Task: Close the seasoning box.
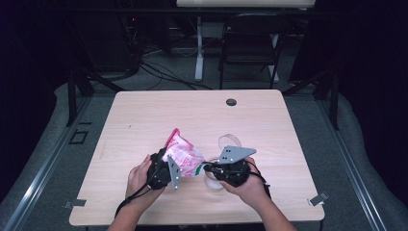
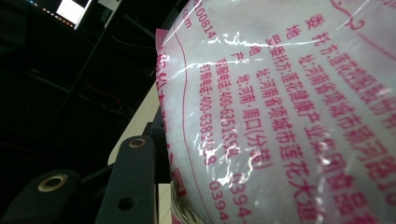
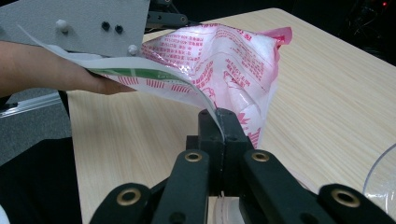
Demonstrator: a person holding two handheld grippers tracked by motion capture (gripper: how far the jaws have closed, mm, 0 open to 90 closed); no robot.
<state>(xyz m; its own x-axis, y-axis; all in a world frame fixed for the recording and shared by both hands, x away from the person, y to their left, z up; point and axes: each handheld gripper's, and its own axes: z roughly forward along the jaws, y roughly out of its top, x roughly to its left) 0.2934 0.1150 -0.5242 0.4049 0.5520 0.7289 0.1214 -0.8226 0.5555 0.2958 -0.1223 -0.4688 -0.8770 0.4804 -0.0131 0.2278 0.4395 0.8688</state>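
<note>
A pink-and-white plastic bag (image 1: 183, 153) with red print hangs over the table's near middle between both grippers. My left gripper (image 1: 167, 166) is shut on the bag's body. In the left gripper view the bag (image 2: 289, 116) presses against one black finger (image 2: 134, 177) and hides the other. My right gripper (image 1: 208, 168) is shut on the bag. In the right gripper view its jaws (image 3: 219, 125) meet on a thin edge of the bag (image 3: 224, 56), which is pulled taut.
A clear cup (image 1: 228, 142) stands just behind the right gripper, and its rim (image 3: 380, 179) shows in the right gripper view. A black grommet (image 1: 231, 102) sits near the wooden table's (image 1: 144, 115) far edge. A chair (image 1: 252, 43) stands beyond it.
</note>
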